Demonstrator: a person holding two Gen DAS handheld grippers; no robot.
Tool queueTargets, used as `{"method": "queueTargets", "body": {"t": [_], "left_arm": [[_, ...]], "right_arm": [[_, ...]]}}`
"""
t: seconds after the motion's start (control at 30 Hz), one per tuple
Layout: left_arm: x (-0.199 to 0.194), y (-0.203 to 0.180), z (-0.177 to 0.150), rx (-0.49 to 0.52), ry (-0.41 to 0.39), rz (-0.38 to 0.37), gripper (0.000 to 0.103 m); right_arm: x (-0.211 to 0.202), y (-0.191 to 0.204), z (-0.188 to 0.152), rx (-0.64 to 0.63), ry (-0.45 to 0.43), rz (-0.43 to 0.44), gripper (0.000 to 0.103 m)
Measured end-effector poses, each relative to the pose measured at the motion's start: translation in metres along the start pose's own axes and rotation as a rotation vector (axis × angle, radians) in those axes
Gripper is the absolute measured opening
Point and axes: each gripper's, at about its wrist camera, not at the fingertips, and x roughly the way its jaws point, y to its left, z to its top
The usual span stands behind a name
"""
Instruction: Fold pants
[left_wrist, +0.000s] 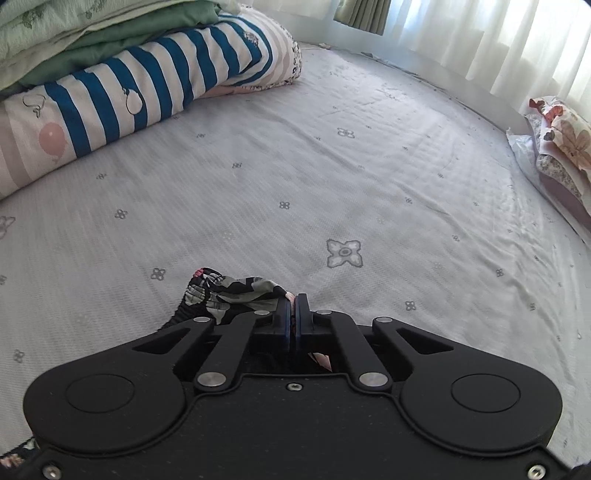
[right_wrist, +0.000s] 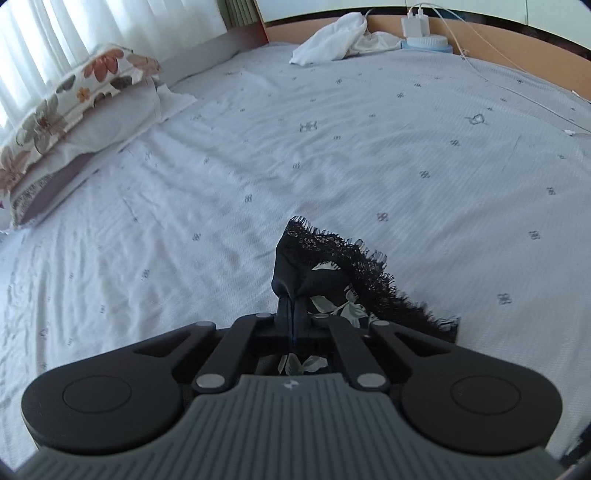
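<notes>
Over the pale bedsheet you've got the floral pants pinched at two ends: your left gripper has its fingers clamped tight on the gathered waistband, your right gripper is closed on the black lace-trimmed hem. That looks like a spread-and-lay hold, ready for a fold. Ahead lies open sheet; the striped quilt, flowered pillow, white cloth and charger cable sit well apart.
</notes>
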Motion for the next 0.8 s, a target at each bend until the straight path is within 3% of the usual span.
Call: {"method": "queueTargets", "body": {"t": [0.17,0.3,0.47,0.6,0.73,0.8], "left_arm": [[-0.037,0.011,0.0,0.007,0.0,-0.04,0.002],[-0.07,0.027,-0.006,0.034,0.002,-0.075,0.002],[-0.1,0.054,-0.012,0.038,0.012,-0.09,0.002],[-0.113,0.064,-0.017,0.021,0.015,-0.101,0.002],[-0.116,0.063,-0.018,0.011,0.023,-0.101,0.002],[-0.116,0.06,-0.018,0.018,0.023,-0.099,0.002]], "right_arm": [[-0.039,-0.027,0.002,-0.013,-0.024,0.018,0.002],[-0.068,-0.055,-0.005,-0.055,-0.064,-0.015,0.002],[-0.091,-0.105,-0.013,0.003,-0.024,0.028,0.002],[-0.092,-0.127,-0.029,0.062,0.067,0.143,0.015],[-0.082,-0.125,-0.045,0.065,0.108,0.195,0.018],[-0.073,-0.12,-0.054,0.082,0.15,0.254,0.031]]}}
